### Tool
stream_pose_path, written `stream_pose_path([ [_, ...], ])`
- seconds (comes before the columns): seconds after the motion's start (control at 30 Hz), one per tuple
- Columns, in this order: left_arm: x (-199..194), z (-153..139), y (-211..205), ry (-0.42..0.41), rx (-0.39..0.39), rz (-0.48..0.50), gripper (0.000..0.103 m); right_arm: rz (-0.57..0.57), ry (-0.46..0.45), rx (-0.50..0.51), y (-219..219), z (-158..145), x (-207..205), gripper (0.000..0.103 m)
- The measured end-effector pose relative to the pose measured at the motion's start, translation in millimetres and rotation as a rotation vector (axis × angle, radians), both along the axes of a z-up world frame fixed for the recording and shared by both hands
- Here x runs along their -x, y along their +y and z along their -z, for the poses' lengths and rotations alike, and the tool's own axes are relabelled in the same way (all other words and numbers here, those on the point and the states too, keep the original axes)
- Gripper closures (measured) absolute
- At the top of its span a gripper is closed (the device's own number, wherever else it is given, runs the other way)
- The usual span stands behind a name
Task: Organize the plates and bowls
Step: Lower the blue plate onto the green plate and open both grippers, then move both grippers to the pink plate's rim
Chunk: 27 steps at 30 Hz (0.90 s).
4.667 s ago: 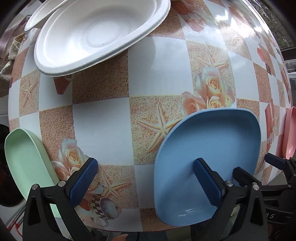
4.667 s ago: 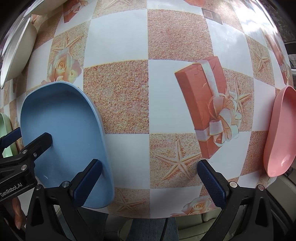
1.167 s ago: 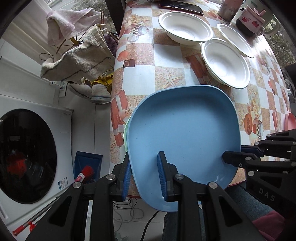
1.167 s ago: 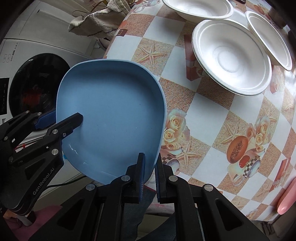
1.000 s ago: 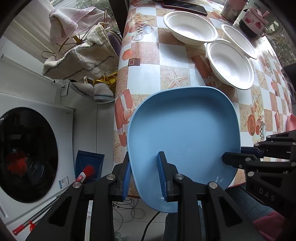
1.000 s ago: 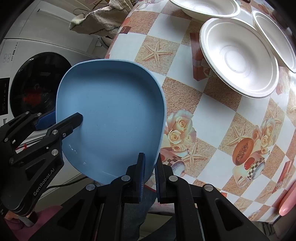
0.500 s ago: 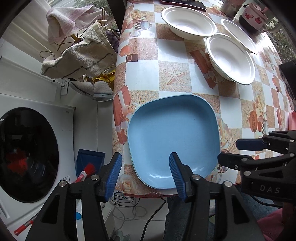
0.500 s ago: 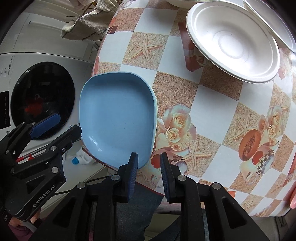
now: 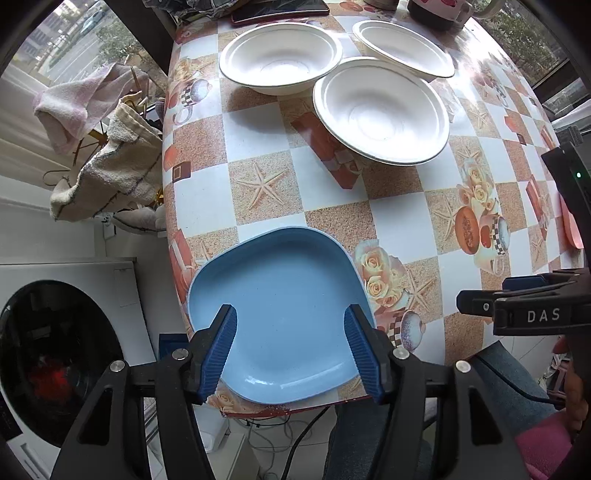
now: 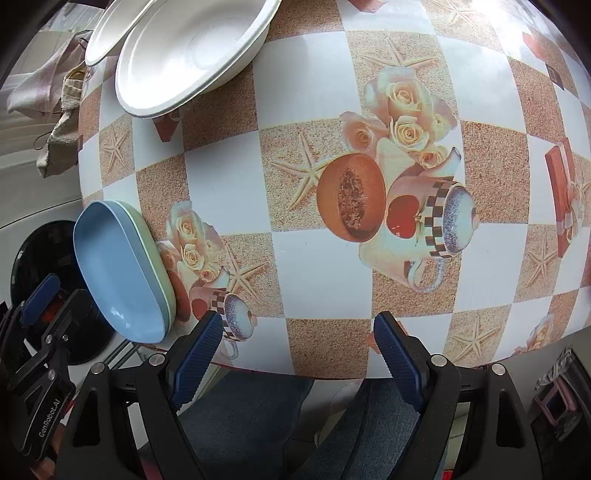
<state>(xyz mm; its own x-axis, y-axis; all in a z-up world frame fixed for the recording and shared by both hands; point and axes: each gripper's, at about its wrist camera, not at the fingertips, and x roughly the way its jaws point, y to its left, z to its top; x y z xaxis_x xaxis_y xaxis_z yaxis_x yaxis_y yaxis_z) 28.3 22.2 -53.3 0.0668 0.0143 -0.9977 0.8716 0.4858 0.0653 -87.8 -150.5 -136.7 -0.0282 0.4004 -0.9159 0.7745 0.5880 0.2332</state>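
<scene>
Left wrist view, left gripper (image 9: 290,347): I see my jaws opening, the blue pads standing apart above the near part of the blue plate (image 9: 280,310), not pressing on it; nothing is gripped
Left wrist view, blue plate: it lies flat at the near corner of the table (image 9: 332,206), its near rim at the table's edge (whether a second plate sits under it I cannot tell from here)
Left wrist view, white bowls: three of them at the far end, one at far left (image 9: 280,55), one nearer in the middle (image 9: 380,110) and one at far right (image 9: 402,48), well apart from the blue plate
Left wrist view, right gripper (image 9: 517,299): only its black side shows at the right edge, over the table's near right part
Left wrist view, pink plate (image 9: 570,229): a sliver shows at the right edge, behind the other gripper's body

Right wrist view, right gripper (image 10: 295,352): my jaws are opening, spread wide over the printed tablecloth near the table's edge, with nothing between them
Right wrist view, blue plate (image 10: 114,269): here I see it nested on a green plate (image 10: 157,262), whose pale rim shows along its right side, at the left corner of the table
Right wrist view, white bowls: two show at top left, the nearer one (image 10: 188,55) overlapping the other (image 10: 110,29)
Right wrist view, left gripper (image 10: 44,299): just beside the stacked plates, at the left edge
</scene>
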Motion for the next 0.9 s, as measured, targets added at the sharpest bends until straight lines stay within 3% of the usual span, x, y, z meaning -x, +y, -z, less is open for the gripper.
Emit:
stream_pose_path([
  [0.27, 39.2, -6.2, -50.4, 0.030, 0.033, 0.146, 0.036, 0.143, 0.001, -0.010, -28.1, -1.6, 51.2, 0.017],
  [0.3, 44.5, -6.1, -56.0, 0.032, 0.032, 0.162, 0.035, 0.160, 0.003, -0.009, -31.3, -2.0, 58.8, 0.004],
  [0.33, 49.3, -5.5, -62.0, 0.034, 0.032, 0.175, 0.035, 0.181, -0.004, -0.007, -36.7, -3.1, 68.0, 0.000],
  [0.77, 119.0, 12.6, -136.0, 0.091, -0.032, 0.378, 0.033, 0.463, 0.028, -0.022, -99.6, 0.1, 187.6, 0.000],
  [0.9, 145.3, 16.1, -163.5, 0.124, -0.047, 0.424, 0.033, 0.569, 0.018, 0.033, -117.0, -6.0, 226.9, 0.000],
])
